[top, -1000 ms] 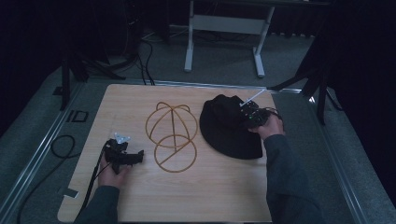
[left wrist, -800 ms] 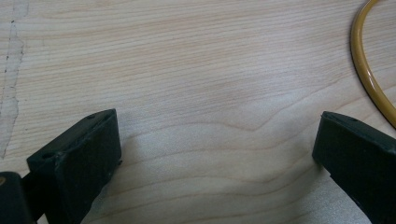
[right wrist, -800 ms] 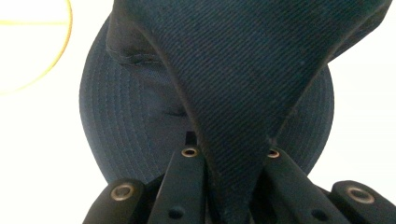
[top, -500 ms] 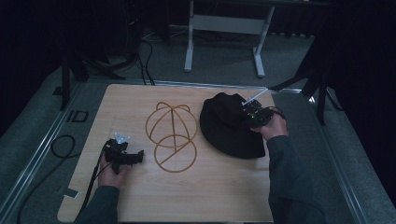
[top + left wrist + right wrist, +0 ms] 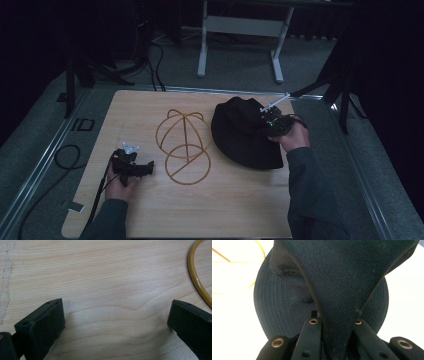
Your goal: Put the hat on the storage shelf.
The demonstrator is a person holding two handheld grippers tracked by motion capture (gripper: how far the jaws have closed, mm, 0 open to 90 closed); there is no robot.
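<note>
Table (image 5: 150, 210): pale wood with visible grain, rectangular, metal rails along its sides.
Room: dark, grey floor, a white frame (image 5: 240, 30) behind the table.
Stand (image 5: 184, 145): thin yellow wire, a dome above a ring, in the table's middle.
Hat (image 5: 242, 132): black woven cloth with a stitched round brim, just right of the stand.
Right gripper (image 5: 272, 124): jaws clamped on a fold of the hat's crown, at the hat's right edge.
Left gripper (image 5: 131, 167): jaws wide apart, nothing between them, left of the stand on the wood.

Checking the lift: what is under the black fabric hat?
Under the black fabric hat, pinched by the right gripper, lies its own brim; the wooden table beneath is covered.
</note>
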